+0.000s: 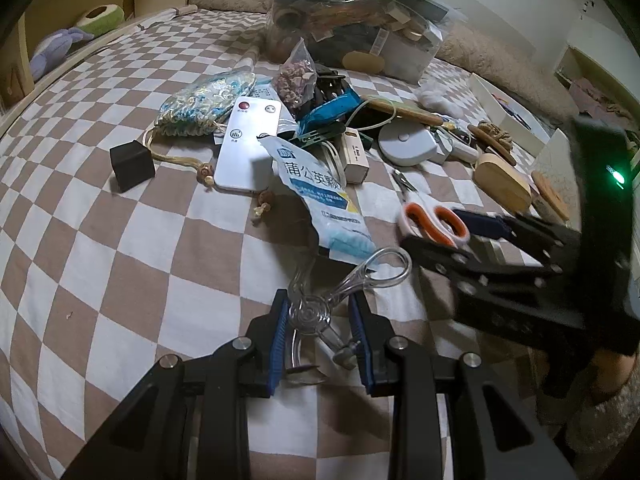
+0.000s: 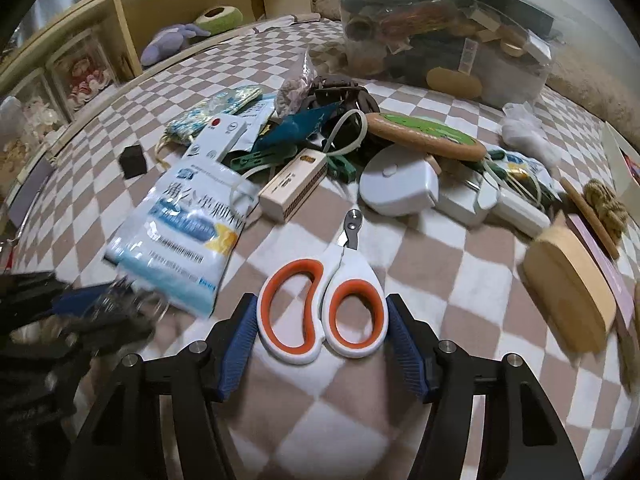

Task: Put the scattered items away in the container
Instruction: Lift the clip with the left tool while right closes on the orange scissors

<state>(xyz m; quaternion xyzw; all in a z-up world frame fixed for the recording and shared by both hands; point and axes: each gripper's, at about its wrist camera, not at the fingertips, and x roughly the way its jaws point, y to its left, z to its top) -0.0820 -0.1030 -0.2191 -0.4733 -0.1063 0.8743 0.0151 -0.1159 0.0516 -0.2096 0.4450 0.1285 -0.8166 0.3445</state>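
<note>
On the checkered bed, white scissors (image 2: 340,256) with orange handle rings lie flat, blades pointing away. My right gripper (image 2: 323,300) straddles them, and its blue pads (image 2: 240,344) rest against the outer sides of both handles. My left gripper (image 1: 319,300) is shut on a clear plastic clip (image 1: 360,276) whose looped end sticks out ahead of the fingers. From the left wrist view, the right gripper (image 1: 444,236) reaches in from the right over the scissors (image 1: 416,216). The container, a clear plastic bin (image 2: 516,88) heaped with items, stands at the far side of the bed.
A clutter pile lies between the grippers and the bin: a blue-and-white sachet (image 2: 180,236), a white remote (image 1: 248,148), a black cube (image 1: 132,164), a round white tape measure (image 2: 396,184), a brocade pouch (image 1: 200,104), a wooden oval box (image 2: 568,292). Shelves (image 2: 160,4) line the bed's left side.
</note>
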